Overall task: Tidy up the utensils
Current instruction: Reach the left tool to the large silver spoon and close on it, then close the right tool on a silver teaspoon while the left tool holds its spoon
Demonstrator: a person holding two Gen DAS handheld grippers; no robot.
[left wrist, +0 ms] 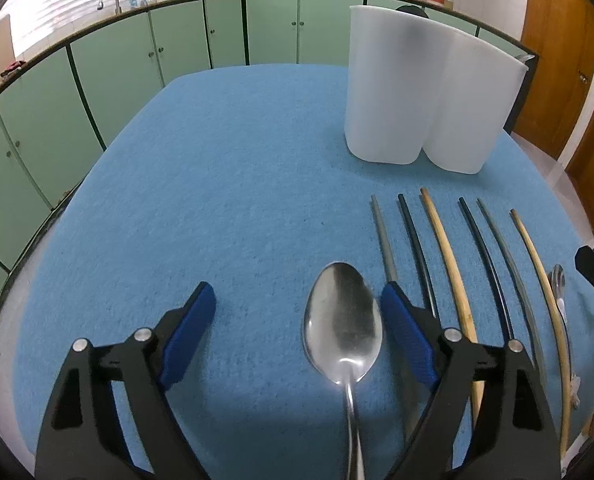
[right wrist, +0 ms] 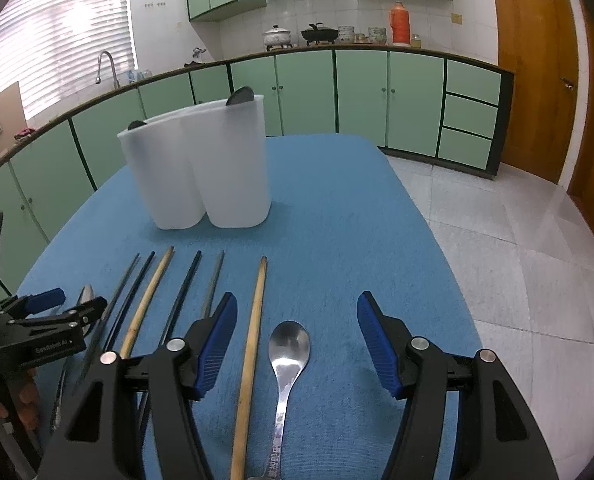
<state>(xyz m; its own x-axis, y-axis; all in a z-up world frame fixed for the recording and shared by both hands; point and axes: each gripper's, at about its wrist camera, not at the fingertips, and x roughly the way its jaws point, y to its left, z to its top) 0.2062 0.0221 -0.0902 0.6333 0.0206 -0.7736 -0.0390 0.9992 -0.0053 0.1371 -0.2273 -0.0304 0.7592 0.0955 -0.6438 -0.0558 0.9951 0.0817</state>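
Where fuzzy blue cloth [left wrist: 217, 184] spreads, glossy oval steel spoon [left wrist: 343, 322], frosted two-lobed holder [left wrist: 425, 92]

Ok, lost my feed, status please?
Left gripper open over big spoon. Right gripper open over small spoon. Six chopsticks between. Nothing blocking.

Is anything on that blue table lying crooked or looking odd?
Nothing stands out. Six chopsticks lie side by side on the blue cloth, with one spoon at the left end and another spoon at the right. The white holder stands upright.
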